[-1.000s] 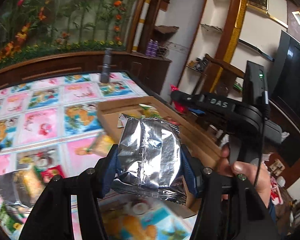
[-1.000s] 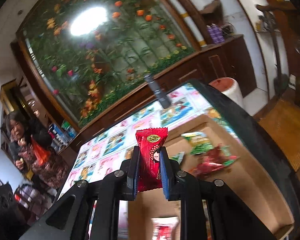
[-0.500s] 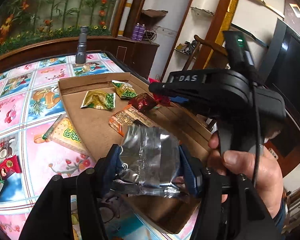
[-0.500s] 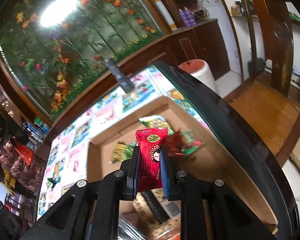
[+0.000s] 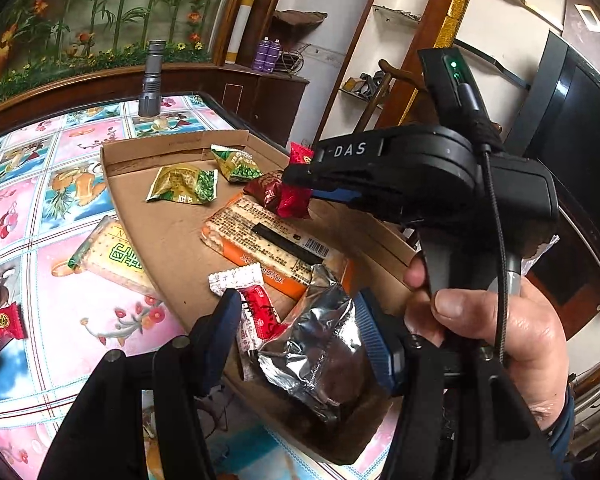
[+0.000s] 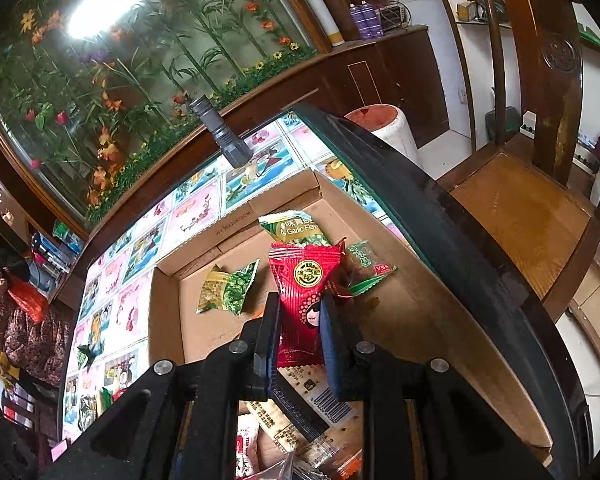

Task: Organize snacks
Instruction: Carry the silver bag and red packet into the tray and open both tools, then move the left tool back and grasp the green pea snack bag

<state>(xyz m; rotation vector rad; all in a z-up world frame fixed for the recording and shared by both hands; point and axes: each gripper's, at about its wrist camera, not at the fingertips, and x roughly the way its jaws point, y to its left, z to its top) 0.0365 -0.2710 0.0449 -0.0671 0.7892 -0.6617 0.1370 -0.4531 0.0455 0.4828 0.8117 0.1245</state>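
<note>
Red snack packet (image 6: 305, 296) clamped upright in right hand-held gripper (image 6: 298, 334), over cardboard tray (image 6: 440, 344)

Bare cardboard lies open along the left side of the cardboard tray (image 5: 172, 236), between its low wall and the orange cracker pack (image 5: 268, 240). The far end is crowded by two green pea packets (image 5: 184, 184) and a dark red wrapper (image 5: 268, 192). The right gripper (image 5: 296, 184) hangs across the tray's right side. On the desk (image 5: 60, 280) beside the tray, a biscuit pack (image 5: 112, 256) leans against the wall; a grey flashlight (image 5: 152, 80) stands upright at the far edge.
</note>
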